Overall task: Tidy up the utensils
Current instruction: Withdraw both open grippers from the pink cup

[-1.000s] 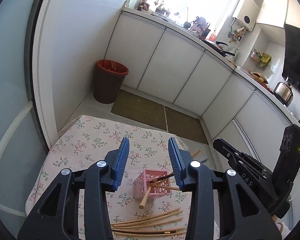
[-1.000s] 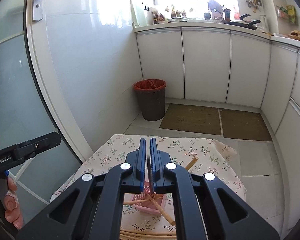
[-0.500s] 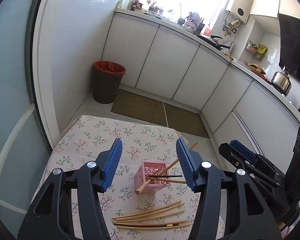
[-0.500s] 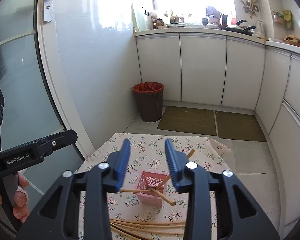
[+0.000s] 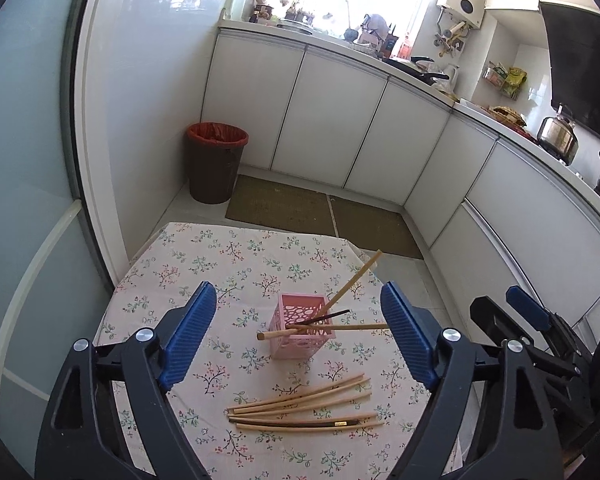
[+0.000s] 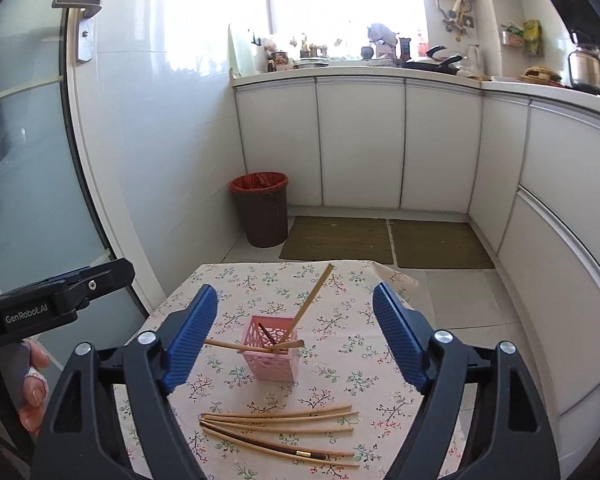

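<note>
A pink perforated holder (image 5: 302, 330) (image 6: 271, 353) stands on the floral tablecloth (image 5: 220, 256) (image 6: 340, 344). It holds three chopsticks (image 5: 354, 282) (image 6: 310, 302), two wooden and one dark, leaning out. Several loose chopsticks (image 5: 304, 410) (image 6: 278, 426) lie on the cloth in front of it, one of them dark. My left gripper (image 5: 298, 344) is open and empty, above and short of the holder. My right gripper (image 6: 294, 344) is open and empty, likewise above it. The right gripper also shows at the right of the left wrist view (image 5: 528, 316).
A brown bin (image 5: 216, 168) (image 6: 264, 208) with a red liner stands on the floor by the wall. Two mats (image 5: 324, 212) (image 6: 388, 240) lie before white cabinets (image 5: 328, 120) (image 6: 360, 140). A glass door (image 6: 28, 140) is at the left.
My right gripper has opened from shut; the chopstick it held now rests in the holder. Both grippers have drawn back and up from the holder, and my left jaws have opened wider.
</note>
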Available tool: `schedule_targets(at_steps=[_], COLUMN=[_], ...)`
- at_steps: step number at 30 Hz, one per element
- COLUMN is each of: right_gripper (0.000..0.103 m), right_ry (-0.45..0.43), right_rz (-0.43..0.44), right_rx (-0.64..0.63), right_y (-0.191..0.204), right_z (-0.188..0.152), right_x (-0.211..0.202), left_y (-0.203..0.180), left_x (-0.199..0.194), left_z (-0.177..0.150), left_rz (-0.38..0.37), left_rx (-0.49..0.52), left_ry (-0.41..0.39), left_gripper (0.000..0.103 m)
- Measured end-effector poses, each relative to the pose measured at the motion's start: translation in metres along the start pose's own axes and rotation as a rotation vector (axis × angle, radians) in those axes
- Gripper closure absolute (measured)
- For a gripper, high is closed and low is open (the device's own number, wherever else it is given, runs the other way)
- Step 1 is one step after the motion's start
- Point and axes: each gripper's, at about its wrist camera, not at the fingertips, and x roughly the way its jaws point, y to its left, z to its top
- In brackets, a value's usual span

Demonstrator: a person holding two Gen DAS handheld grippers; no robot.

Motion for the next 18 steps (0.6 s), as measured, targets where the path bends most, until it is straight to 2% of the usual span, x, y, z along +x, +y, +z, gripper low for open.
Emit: schedule_targets(at_steps=[4,8,12,18], right_gripper=[0.009,0.007,0.007,0.007], right_ry=[-0.023,0.003,0.061,0.232], right_rz=[-0.039,-0.046,-0.037,-0.02], right_rx=[0.045,0.104,0.159,0.278], right_y=[-0.011,-0.025,-0.042,-0.072], right_z=[-0.008,-0.024,-0.06,-0.141], right_x=[-0.009,-0.013,-0.021,-0.023], left_y=[-0.004,-0.009,-0.007,-0.008], left_x=[0.001,0.009,0.037,0.09], left_z=[-0.01,-0.023,-0.047,-0.095], left_rz=[-0.001,0.006,-0.002,0.02], left_rx=[0.011,0.055,0.097,0.169], left_ry=[0.036,0.109,0.275,0.525], left_gripper=[0.007,0.007,0.007,0.007])
